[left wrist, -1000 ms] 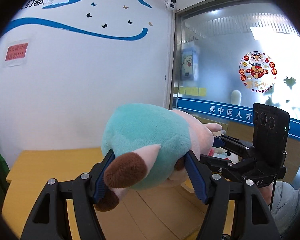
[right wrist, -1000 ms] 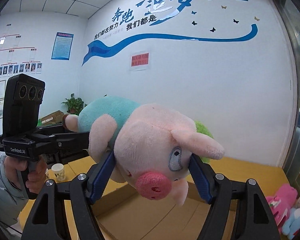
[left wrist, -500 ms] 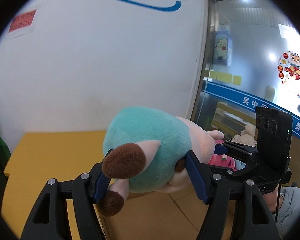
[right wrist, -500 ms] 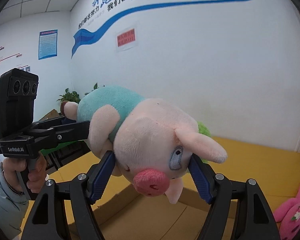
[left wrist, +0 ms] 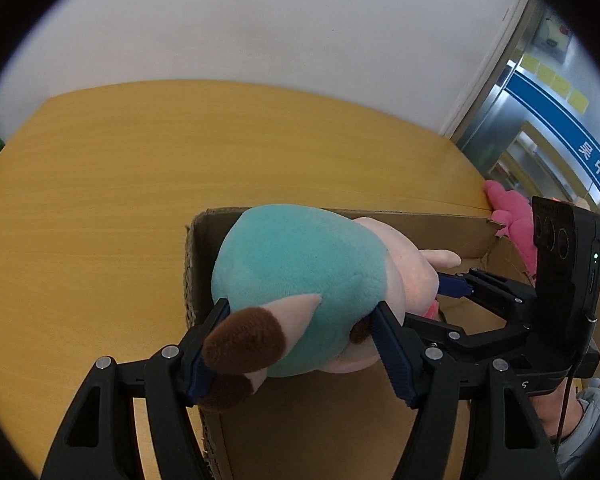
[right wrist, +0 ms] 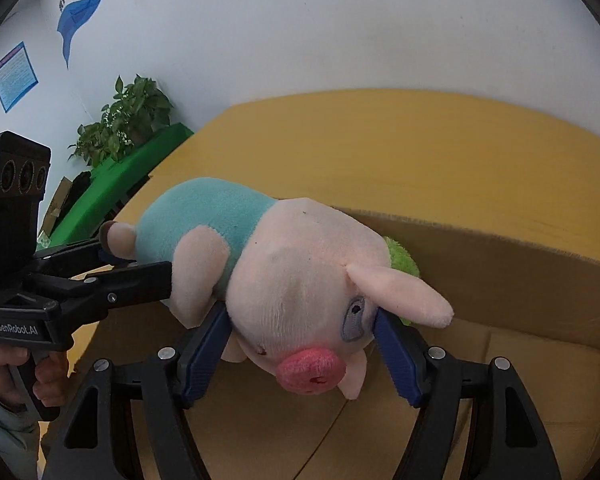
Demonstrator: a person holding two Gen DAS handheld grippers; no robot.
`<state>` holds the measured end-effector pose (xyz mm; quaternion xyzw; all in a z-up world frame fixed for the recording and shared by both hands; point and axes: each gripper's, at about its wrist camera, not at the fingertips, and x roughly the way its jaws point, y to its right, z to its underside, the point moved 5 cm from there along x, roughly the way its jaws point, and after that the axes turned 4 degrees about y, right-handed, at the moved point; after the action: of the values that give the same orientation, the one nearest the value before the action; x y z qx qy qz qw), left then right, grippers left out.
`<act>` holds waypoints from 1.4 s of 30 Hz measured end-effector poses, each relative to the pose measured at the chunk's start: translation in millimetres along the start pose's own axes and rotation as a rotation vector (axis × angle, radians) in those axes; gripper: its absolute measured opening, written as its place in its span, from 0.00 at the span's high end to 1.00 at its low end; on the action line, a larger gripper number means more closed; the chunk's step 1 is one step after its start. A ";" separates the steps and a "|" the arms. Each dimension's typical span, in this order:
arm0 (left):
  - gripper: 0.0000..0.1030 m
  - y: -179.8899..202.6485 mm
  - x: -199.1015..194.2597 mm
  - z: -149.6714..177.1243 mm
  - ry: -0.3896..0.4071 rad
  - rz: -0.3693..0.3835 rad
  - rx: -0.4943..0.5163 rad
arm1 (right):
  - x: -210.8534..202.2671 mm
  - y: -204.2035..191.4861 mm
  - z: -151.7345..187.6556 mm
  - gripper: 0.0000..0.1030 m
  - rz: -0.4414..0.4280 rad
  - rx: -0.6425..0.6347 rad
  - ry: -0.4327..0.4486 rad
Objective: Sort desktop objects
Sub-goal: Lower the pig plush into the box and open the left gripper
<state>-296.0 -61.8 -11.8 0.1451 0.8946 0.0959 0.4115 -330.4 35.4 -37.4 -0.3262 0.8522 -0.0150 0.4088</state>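
Observation:
A plush pig with a teal body, pink head and brown feet hangs between both grippers above an open cardboard box. My left gripper is shut on its teal rear end. My right gripper is shut on its pink head, snout toward the camera. The right gripper also shows in the left wrist view, and the left gripper shows in the right wrist view. A green plush piece peeks out behind the pig's head.
The box sits on a yellow wooden table by a white wall. A pink plush toy lies beyond the box's far right corner. A potted plant and a green surface stand off the table's left end.
Both grippers have tilted downward with the pig, bringing the table and open box into view beneath it. The grip on the pig is unchanged.

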 end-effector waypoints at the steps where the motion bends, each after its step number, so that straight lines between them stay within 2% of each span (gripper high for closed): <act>1: 0.33 1.5 -2.1 0.0 -0.002 -0.020 0.001 | 4.7 -0.5 4.4 0.31 -0.006 0.003 -0.014; 6: 0.33 -10.9 -5.2 -0.1 -0.052 -0.107 -0.006 | 12.5 -15.7 1.5 0.26 0.001 -0.039 -0.021; 9: 0.33 -16.6 -13.5 3.8 -0.061 -0.106 -0.022 | 12.0 -16.0 4.9 0.19 0.011 -0.042 -0.025; 13: 0.33 -19.2 -44.5 6.3 -0.007 -0.102 -0.031 | 4.5 -8.5 -0.2 0.13 0.029 -0.014 -0.042; 17: 0.33 -13.0 -91.8 11.6 0.080 -0.109 0.003 | -42.1 -17.6 -20.4 0.11 0.049 -0.022 0.039; 20: 0.28 4.3 -124.9 14.4 0.157 -0.106 0.050 | -100.0 -38.5 -32.8 0.00 0.060 -0.076 0.139; 22: 0.25 20.8 -148.9 22.2 0.215 -0.103 0.084 | -144.0 -51.9 -30.5 0.00 0.089 -0.121 0.196; 26: 0.23 55.8 -181.5 37.5 0.337 -0.133 0.109 | -223.2 -65.8 -2.1 0.00 0.131 -0.169 0.269; 29: 0.20 84.0 -201.4 53.7 0.454 -0.161 0.117 | -277.8 -63.4 38.6 0.00 0.175 -0.175 0.329; 31: 0.18 98.4 -211.0 67.4 0.522 -0.203 0.136 | -300.0 -59.8 66.8 0.00 0.198 -0.157 0.348; 35: 0.17 122.0 -219.4 98.1 0.595 -0.307 0.137 | -317.0 -53.5 114.9 0.00 0.275 -0.129 0.359; 37: 0.15 131.7 -218.8 110.7 0.603 -0.313 0.143 | -314.5 -52.0 133.3 0.00 0.303 -0.127 0.339; 42: 0.15 149.3 -204.6 133.6 0.471 -0.213 0.145 | -311.7 -49.3 163.2 0.00 0.304 -0.090 0.318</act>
<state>-40.2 16.2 90.7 0.0531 0.9805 0.0187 0.1885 -47.1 213.1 82.6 -0.2053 0.9451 0.0337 0.2519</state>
